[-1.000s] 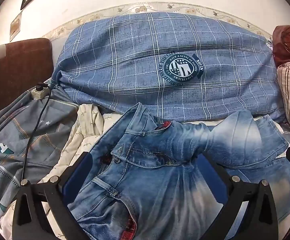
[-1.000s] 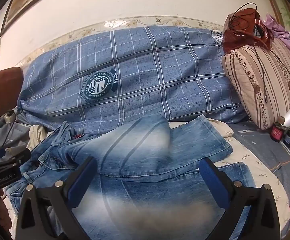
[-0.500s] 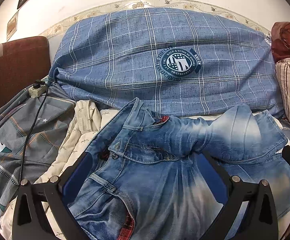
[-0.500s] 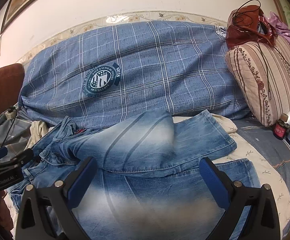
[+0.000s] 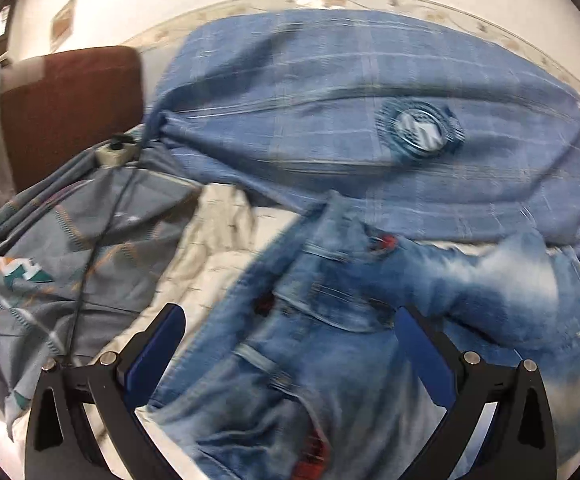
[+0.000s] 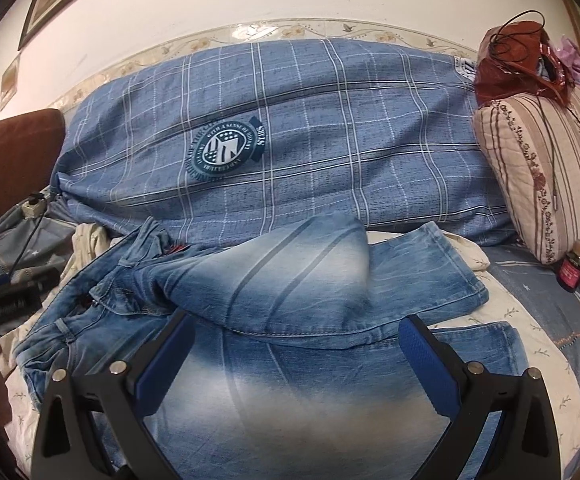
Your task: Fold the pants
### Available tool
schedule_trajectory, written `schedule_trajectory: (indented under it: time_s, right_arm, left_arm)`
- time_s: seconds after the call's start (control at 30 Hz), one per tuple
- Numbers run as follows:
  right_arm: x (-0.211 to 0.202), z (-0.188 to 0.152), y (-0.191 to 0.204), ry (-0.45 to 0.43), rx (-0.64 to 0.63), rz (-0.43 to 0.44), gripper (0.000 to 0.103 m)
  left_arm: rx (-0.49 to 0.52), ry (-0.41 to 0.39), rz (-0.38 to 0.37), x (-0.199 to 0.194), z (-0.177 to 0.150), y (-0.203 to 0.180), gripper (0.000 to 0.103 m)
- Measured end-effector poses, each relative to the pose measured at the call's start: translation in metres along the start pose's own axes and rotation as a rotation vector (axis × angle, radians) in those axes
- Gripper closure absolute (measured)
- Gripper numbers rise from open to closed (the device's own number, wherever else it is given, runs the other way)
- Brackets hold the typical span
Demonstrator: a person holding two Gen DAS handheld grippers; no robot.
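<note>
Faded blue jeans (image 6: 290,280) lie on the bed, waistband to the left, one leg doubled over the other with its hem at the right. In the left wrist view, which is motion-blurred, the jeans' waistband (image 5: 329,312) lies between my fingers. My left gripper (image 5: 290,344) is open above the waist area, holding nothing. My right gripper (image 6: 297,344) is open above the lower leg, holding nothing. The left gripper also shows at the left edge of the right wrist view (image 6: 6,300).
A large blue plaid pillow (image 6: 309,140) lies against the wall behind the jeans. A striped cushion (image 6: 541,176) with a red bag on top stands at right, small bottles (image 6: 577,276) below it. A grey quilt (image 5: 70,248), a power strip with its cord and a brown headboard (image 5: 66,108) are at left.
The left gripper has swung left, so the jeans and pillow now sit further right in its blurred view. The right gripper's view has barely shifted. Both stay open.
</note>
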State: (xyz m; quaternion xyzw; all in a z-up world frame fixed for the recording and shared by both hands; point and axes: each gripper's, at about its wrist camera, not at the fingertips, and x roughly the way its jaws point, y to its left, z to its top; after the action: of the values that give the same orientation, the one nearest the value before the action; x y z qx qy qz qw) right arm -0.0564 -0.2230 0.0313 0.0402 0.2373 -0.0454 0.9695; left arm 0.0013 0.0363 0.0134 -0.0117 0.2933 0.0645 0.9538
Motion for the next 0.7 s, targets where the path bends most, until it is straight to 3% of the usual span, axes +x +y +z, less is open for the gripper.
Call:
schedule_trajectory:
  time_s: [0.7]
  right_arm:
    - [0.001,-0.002,0.006,0.006,-0.010,0.010,0.000]
  left_arm:
    - [-0.085,-0.105,0.109,-0.011,0.016,0.050,0.000]
